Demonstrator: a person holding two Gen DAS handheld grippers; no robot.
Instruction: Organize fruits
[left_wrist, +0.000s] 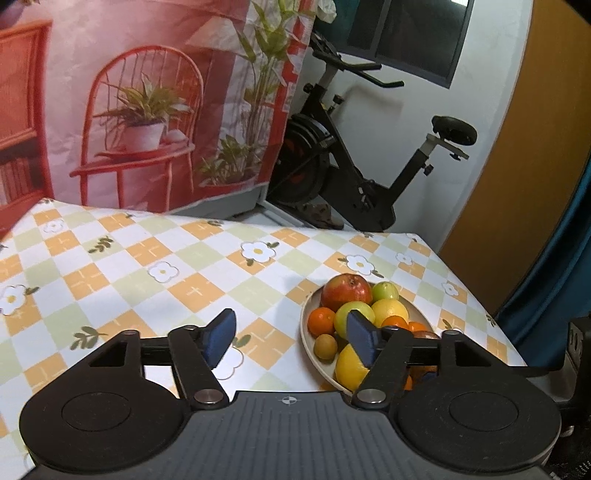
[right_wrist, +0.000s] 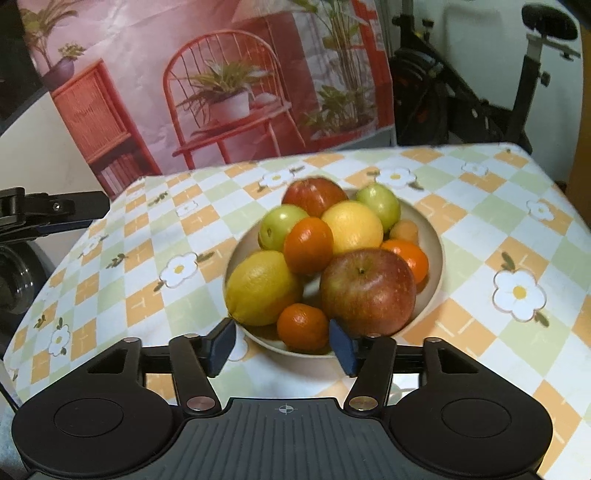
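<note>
The right claw (right_wrist: 282, 345) is spread and empty; the small orange (right_wrist: 303, 326) in the bowl (right_wrist: 436, 254) lies just beyond it. The left claw (left_wrist: 291, 338), also spread, hovers left of the bowl.

I see a tablecloth (right_wrist: 480, 229) checked orange, pale green and white, with white yellow-centred flowers. Beige bowl (right_wrist: 437, 254) holds red-green apples (right_wrist: 367, 291), yellow lemons (right_wrist: 264, 288), orange mandarins (right_wrist: 308, 245) and green fruits (right_wrist: 380, 201). My gripper pads (left_wrist: 221, 338) are blue on black arms. Backdrop (left_wrist: 147, 92) is pink with a printed red chair and green plants.
</note>
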